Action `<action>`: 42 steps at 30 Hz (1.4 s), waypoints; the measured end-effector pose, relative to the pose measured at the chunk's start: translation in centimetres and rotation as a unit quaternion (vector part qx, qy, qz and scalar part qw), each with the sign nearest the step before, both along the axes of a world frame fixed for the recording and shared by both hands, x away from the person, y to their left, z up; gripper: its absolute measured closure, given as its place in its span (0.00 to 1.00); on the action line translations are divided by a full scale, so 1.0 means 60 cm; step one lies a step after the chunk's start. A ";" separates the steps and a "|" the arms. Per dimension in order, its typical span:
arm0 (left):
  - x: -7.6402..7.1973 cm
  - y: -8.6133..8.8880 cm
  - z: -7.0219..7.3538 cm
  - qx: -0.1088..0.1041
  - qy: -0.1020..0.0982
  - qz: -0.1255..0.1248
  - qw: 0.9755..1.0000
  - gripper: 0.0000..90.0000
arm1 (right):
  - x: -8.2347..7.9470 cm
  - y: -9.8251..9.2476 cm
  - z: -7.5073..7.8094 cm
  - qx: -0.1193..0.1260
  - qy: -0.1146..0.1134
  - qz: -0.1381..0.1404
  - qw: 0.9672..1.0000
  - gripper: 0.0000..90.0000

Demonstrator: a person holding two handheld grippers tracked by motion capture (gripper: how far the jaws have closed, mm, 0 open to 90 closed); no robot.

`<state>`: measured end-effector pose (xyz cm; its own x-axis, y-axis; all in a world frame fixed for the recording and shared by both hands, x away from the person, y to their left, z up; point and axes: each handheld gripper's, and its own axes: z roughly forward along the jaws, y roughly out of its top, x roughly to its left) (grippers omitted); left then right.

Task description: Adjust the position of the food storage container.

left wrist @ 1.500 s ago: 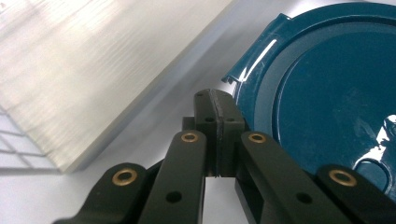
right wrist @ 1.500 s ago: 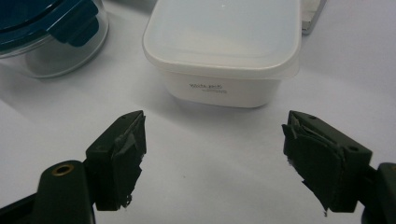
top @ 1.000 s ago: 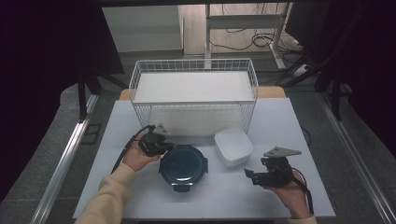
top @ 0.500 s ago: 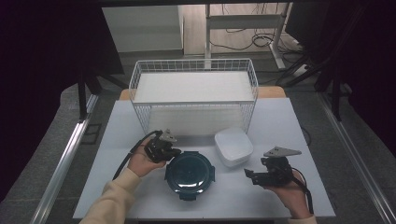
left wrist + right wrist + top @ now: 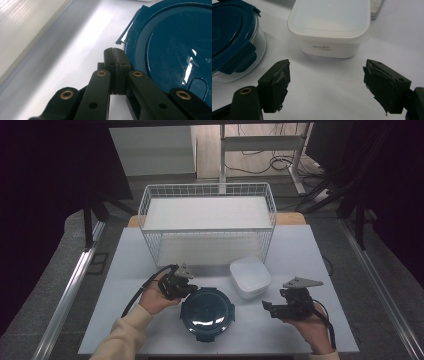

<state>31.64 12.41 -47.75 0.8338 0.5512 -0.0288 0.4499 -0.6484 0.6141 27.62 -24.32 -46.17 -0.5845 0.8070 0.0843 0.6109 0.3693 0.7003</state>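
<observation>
High view: showing round container [image 5: 207, 313] with glossy dark-teal clip lid; left hand-held gripper [image 5: 186, 288] closed, perhaps touching its rim; right hand-held gripper [image 5: 270, 308] gaping empty.

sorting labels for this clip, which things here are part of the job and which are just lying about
In the job: round blue-lidded container, left gripper shut beside its lid, right gripper open.
Lying about: white lidded box, wire basket.

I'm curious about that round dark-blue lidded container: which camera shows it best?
The high view: the round dark-blue lidded container shows whole on the table. The left gripper view gives only a close slice of its lid; the right gripper view catches its clear side and a latch.
</observation>
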 end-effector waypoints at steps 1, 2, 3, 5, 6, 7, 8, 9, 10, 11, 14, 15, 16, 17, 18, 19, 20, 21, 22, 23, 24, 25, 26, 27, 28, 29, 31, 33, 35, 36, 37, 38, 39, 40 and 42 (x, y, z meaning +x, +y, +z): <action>-0.002 -0.001 -0.001 -0.008 0.002 0.004 1.000 1.00 | 0.000 0.000 0.000 0.000 0.000 0.000 1.000 0.23; -0.003 -0.001 -0.002 -0.010 0.003 0.003 1.000 1.00 | 0.000 0.001 0.000 0.000 0.002 0.000 1.000 0.23; -0.003 -0.001 -0.002 -0.015 0.006 0.003 1.000 1.00 | 0.000 0.001 0.000 0.000 0.002 0.000 1.000 0.23; -0.003 -0.001 -0.002 -0.015 0.007 0.002 1.000 1.00 | 0.000 0.000 0.000 0.000 0.001 0.000 1.000 0.23; -0.003 -0.001 -0.002 -0.015 0.007 0.002 1.000 1.00 | 0.000 0.000 0.000 0.000 0.001 0.000 1.000 0.23; -0.003 -0.001 -0.003 -0.017 0.008 0.004 1.000 1.00 | 0.000 0.000 0.000 0.000 0.000 -0.001 1.000 0.23; -0.003 -0.001 -0.003 -0.017 0.008 0.004 1.000 1.00 | 0.000 0.000 0.000 0.000 0.000 -0.001 1.000 0.23; -0.003 0.000 -0.002 -0.023 0.007 0.009 1.000 1.00 | 0.000 -0.001 0.000 0.001 -0.001 -0.001 1.000 0.23; -0.002 0.003 0.000 -0.023 0.001 0.017 1.000 1.00 | -0.001 -0.001 0.001 0.002 -0.001 -0.002 1.000 0.23; -0.001 0.006 0.003 -0.023 -0.003 0.029 0.999 1.00 | -0.001 -0.001 0.002 0.002 -0.003 -0.003 1.000 0.23; 0.001 0.019 0.012 -0.034 -0.004 0.047 0.998 1.00 | -0.002 -0.001 0.003 0.004 -0.005 -0.005 1.000 0.23; -0.002 0.033 0.026 -0.046 -0.007 0.067 0.997 1.00 | -0.003 0.000 0.005 0.006 -0.006 -0.004 1.000 0.23; -0.002 0.033 0.026 -0.046 -0.007 0.067 0.997 0.99 | -0.003 0.000 0.006 0.007 -0.007 -0.004 1.000 0.23; -0.010 0.048 0.042 -0.061 -0.010 0.079 0.995 0.97 | -0.003 0.000 0.007 0.007 -0.008 -0.003 1.000 0.23; -0.010 0.048 0.042 -0.061 -0.010 0.079 0.995 0.95 | -0.003 0.000 0.007 0.007 -0.008 -0.003 1.000 0.23; -0.022 0.059 0.056 -0.079 -0.013 0.098 0.992 0.94 | -0.002 -0.003 0.009 0.009 -0.011 -0.003 1.000 0.23; -0.022 0.059 0.056 -0.079 -0.013 0.098 0.992 0.93 | -0.002 -0.003 0.009 0.009 -0.011 -0.003 1.000 0.23; -0.032 0.068 0.064 -0.092 -0.009 0.110 0.990 0.91 | -0.003 -0.004 0.011 0.013 -0.012 -0.004 1.000 0.23; -0.032 0.068 0.064 -0.092 -0.009 0.110 0.990 0.89 | -0.003 -0.004 0.011 0.013 -0.012 -0.004 1.000 0.23; -0.041 0.073 0.068 -0.091 -0.010 0.119 0.989 0.87 | -0.005 -0.006 0.014 0.016 -0.014 -0.004 1.000 0.23; -0.041 0.073 0.068 -0.091 -0.010 0.119 0.989 0.85 | -0.005 -0.006 0.014 0.016 -0.014 -0.004 1.000 0.23; -0.046 0.076 0.069 -0.094 -0.009 0.124 0.988 0.81 | -0.006 -0.006 0.019 0.021 -0.017 -0.002 1.000 0.23; -0.056 0.086 0.071 -0.109 -0.009 0.138 0.984 0.76 | -0.007 -0.007 0.021 0.023 -0.018 -0.003 1.000 0.23; -0.062 0.090 0.071 -0.124 -0.008 0.146 0.981 0.72 | -0.008 -0.007 0.023 0.024 -0.019 -0.002 1.000 0.23; -0.062 0.090 0.071 -0.124 -0.008 0.146 0.981 0.68 | -0.008 -0.007 0.023 0.024 -0.019 -0.002 1.000 0.23; -0.073 0.098 0.068 -0.137 -0.006 0.159 0.978 0.65 | -0.008 -0.008 0.026 0.027 -0.022 -0.002 0.999 0.23; -0.081 0.103 0.062 -0.129 -0.004 0.164 0.978 0.61 | -0.008 -0.009 0.026 0.028 -0.022 -0.002 0.999 0.23; -0.086 0.110 0.058 -0.126 -0.004 0.173 0.977 0.57 | -0.008 -0.008 0.025 0.028 -0.021 -0.002 0.999 0.23; -0.090 0.122 0.054 -0.140 -0.010 0.190 0.972 0.50 | -0.009 -0.007 0.026 0.027 -0.021 0.000 0.999 0.23; -0.090 0.122 0.054 -0.140 -0.010 0.190 0.972 0.45 | -0.009 -0.007 0.026 0.027 -0.021 0.000 0.999 0.23; -0.092 0.128 0.051 -0.150 -0.010 0.197 0.969 0.43 | -0.010 -0.006 0.027 0.027 -0.023 -0.001 0.999 0.23; -0.094 0.132 0.050 -0.155 -0.008 0.199 0.968 0.43 | -0.010 -0.006 0.027 0.027 -0.023 -0.001 0.999 0.23; -0.097 0.137 0.047 -0.168 -0.004 0.198 0.966 0.37 | -0.010 -0.006 0.028 0.026 -0.025 0.000 0.999 0.23; -0.099 0.138 0.046 -0.169 -0.007 0.196 0.966 0.34 | -0.010 -0.006 0.028 0.025 -0.027 0.001 0.999 0.23; -0.100 0.139 0.045 -0.166 -0.014 0.196 0.966 0.29 | -0.010 -0.007 0.028 0.024 -0.027 0.000 0.999 0.23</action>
<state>25.62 20.72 -45.04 0.5665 0.7886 -0.2390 0.6015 -0.1976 0.7740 27.01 -24.72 -44.50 -0.5890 0.8030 0.0910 0.5719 0.3346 0.7490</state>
